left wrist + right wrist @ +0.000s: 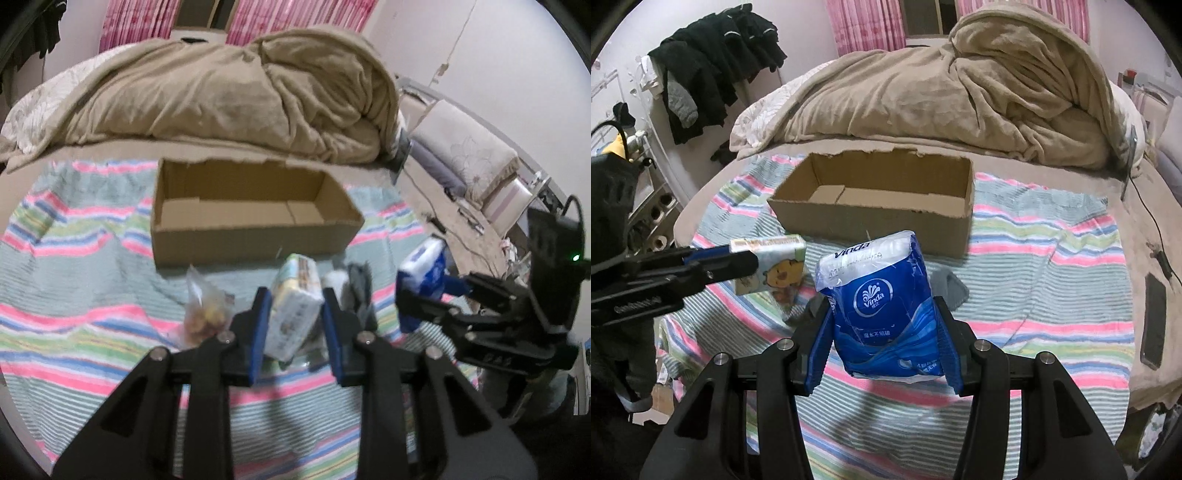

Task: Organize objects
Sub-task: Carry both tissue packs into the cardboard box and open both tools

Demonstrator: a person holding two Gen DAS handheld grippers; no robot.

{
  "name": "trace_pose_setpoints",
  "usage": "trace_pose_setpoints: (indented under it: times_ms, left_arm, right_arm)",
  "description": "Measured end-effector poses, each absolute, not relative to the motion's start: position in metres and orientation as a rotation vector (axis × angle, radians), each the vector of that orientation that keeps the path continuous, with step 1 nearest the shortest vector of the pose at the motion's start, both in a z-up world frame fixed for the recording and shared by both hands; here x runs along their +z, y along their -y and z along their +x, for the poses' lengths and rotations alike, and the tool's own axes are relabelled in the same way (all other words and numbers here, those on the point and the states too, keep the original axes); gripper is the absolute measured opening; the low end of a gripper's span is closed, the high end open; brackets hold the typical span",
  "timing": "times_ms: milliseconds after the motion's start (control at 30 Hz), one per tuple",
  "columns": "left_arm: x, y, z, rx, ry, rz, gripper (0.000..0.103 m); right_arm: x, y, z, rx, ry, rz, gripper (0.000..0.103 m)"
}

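Observation:
An open, empty cardboard box (255,218) (886,206) stands on a striped towel (74,288) (1052,280) on the bed. My left gripper (295,310) is shut on a white and yellow tissue pack with a cartoon print (295,306) (772,266), held above the towel in front of the box. My right gripper (882,325) is shut on a blue Vinda tissue pack (882,306) (421,273), also lifted, to the right of the left one. A clear bag of small snacks (205,310) and a grey cloth item (360,291) (951,288) lie on the towel.
A rumpled tan blanket (229,96) (979,85) is piled behind the box. A phone (1154,325) and a cable (1145,206) lie at the bed's right edge. Dark clothes (709,66) hang on a rack at the left. Pillows (465,147) line the right side.

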State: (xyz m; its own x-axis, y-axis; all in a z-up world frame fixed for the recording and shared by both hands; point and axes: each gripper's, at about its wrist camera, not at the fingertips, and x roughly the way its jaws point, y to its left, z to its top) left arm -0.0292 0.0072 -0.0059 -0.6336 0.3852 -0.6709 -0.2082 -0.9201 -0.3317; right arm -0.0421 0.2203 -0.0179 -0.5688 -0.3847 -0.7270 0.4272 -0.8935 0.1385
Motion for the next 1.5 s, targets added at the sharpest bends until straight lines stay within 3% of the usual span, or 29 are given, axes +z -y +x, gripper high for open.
trace_pose_setpoints:
  times_ms: [467,1500]
  left_arm:
    - [0.027,-0.008,-0.065,2.581,0.323,-1.0,0.029]
    - [-0.015,-0.022,-0.172,2.576,0.35,-1.058,0.029]
  right_arm:
    - [0.007,-0.215,-0.084,-2.466,-0.088,1.041,0.054]
    - [-0.031,-0.209,-0.213,-2.441,0.101,1.169,0.056]
